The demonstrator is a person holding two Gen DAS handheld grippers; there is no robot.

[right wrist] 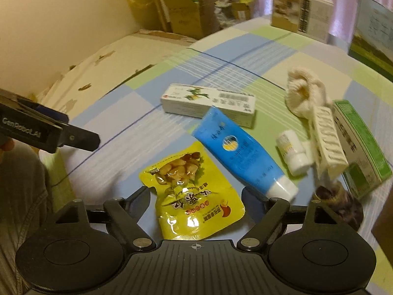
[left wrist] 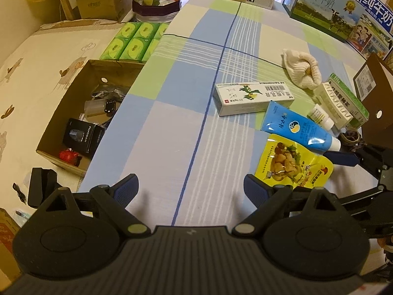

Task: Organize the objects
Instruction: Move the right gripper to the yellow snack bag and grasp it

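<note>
Left wrist view: nearest us the left gripper (left wrist: pixel 191 191), fingers spread wide, nothing between them, hovering over bare checked cloth (left wrist: pixel 172 135). Just right of its right finger lies the yellow snack pouch (left wrist: pixel 293 164), with the blue tube (left wrist: pixel 296 127) beyond it, then the white carton (left wrist: pixel 250 98), the small white bottle (left wrist: pixel 320 116), the cream knit cloth (left wrist: pixel 303 68) and the green-edged box (left wrist: pixel 348 99). Off the cloth's left edge sits an open cardboard box (left wrist: pixel 71 113) holding a black carton and other odds; this view alone shows it, and we judge it the likely drop spot. The right gripper (left wrist: pixel 343 158) enters at the right edge; only one blue pad shows. Right wrist view: nearest us the right gripper (right wrist: pixel 195 196), fingers parted wide with the yellow snack pouch (right wrist: pixel 191 194) flat between them, not yet pinched. Only here do we see the pouch framed by the fingers; the dark bundle (right wrist: pixel 339 204) beside the right finger is clearer too. The picture is smeared on its right side. To grab well, we'd lower until the pads flank the pouch's crinkled middle, close slowly, and keep clear of the blue tube (right wrist: pixel 238 152) cap. The left gripper (right wrist: pixel 81 140) shows at the left edge.
</note>
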